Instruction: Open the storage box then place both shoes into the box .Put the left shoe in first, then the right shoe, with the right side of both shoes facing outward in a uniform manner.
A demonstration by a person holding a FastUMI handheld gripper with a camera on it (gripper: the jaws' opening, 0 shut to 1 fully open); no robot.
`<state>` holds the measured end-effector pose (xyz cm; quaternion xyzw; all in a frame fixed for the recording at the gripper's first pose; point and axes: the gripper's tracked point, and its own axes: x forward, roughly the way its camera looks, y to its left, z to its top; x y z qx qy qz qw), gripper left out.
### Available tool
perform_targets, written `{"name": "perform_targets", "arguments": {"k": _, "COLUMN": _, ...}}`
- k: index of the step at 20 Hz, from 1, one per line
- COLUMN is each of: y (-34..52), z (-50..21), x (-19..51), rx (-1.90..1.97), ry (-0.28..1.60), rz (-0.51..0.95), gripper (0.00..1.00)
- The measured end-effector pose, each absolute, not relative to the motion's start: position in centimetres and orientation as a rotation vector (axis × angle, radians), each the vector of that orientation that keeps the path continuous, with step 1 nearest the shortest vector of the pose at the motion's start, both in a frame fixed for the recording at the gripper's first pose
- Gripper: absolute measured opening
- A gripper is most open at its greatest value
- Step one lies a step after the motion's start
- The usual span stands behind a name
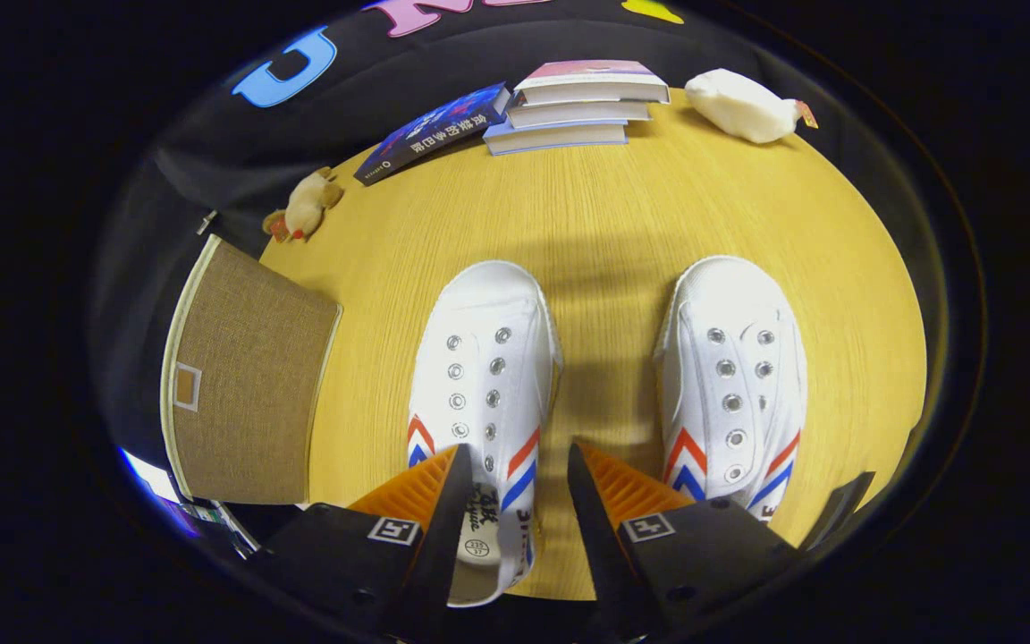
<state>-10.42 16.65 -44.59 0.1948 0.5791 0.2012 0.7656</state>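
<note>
Your tabletop [622, 206] was wide, yellow and woody. At its left edge stood the brown cloth storage box [247, 385], with a small square tag on it, and I could not tell if it was open. Two white shoes lay side by side, toes pointing away from you, with red and blue stripes on their sides. The left shoe [484, 376] sat with its heel end between your jaws, but they did not touch it. The right shoe [734, 380] lay just beside it, partly behind the right jaw. Your gripper [510, 474] had its jaws spread apart, holding nothing. Far back lay a pile of books [578, 107], a blue book [434, 130] leaning on them, a white soft toy [741, 105] and a small tan toy [308, 206].
</note>
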Motion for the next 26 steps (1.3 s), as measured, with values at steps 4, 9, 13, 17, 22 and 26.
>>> {"name": "perform_targets", "arguments": {"k": 4, "y": 15.9, "z": -44.5, "x": -10.2, "rx": 0.484, "ry": 1.259, "rz": 0.407, "gripper": 0.21}}
{"name": "perform_targets", "arguments": {"k": 9, "y": 16.0, "z": -41.5, "x": -10.4, "rx": 0.534, "ry": 1.252, "rz": 0.375, "gripper": 0.08}}
{"name": "perform_targets", "arguments": {"k": 13, "y": 15.8, "z": -35.3, "x": -9.5, "rx": 0.596, "ry": 1.272, "rz": 0.308, "gripper": 0.08}}
{"name": "perform_targets", "arguments": {"k": 17, "y": 18.2, "z": -27.1, "x": -7.7, "rx": 0.621, "ry": 1.245, "rz": 0.316, "gripper": 0.08}}
{"name": "perform_targets", "arguments": {"k": 22, "y": 25.4, "z": -18.5, "x": -7.2, "rx": 0.759, "ry": 1.221, "rz": 0.406, "gripper": 0.08}}
{"name": "perform_targets", "arguments": {"k": 26, "y": 32.5, "z": -17.4, "x": -9.1, "rx": 0.761, "ry": 1.276, "rz": 0.471, "gripper": 0.08}}
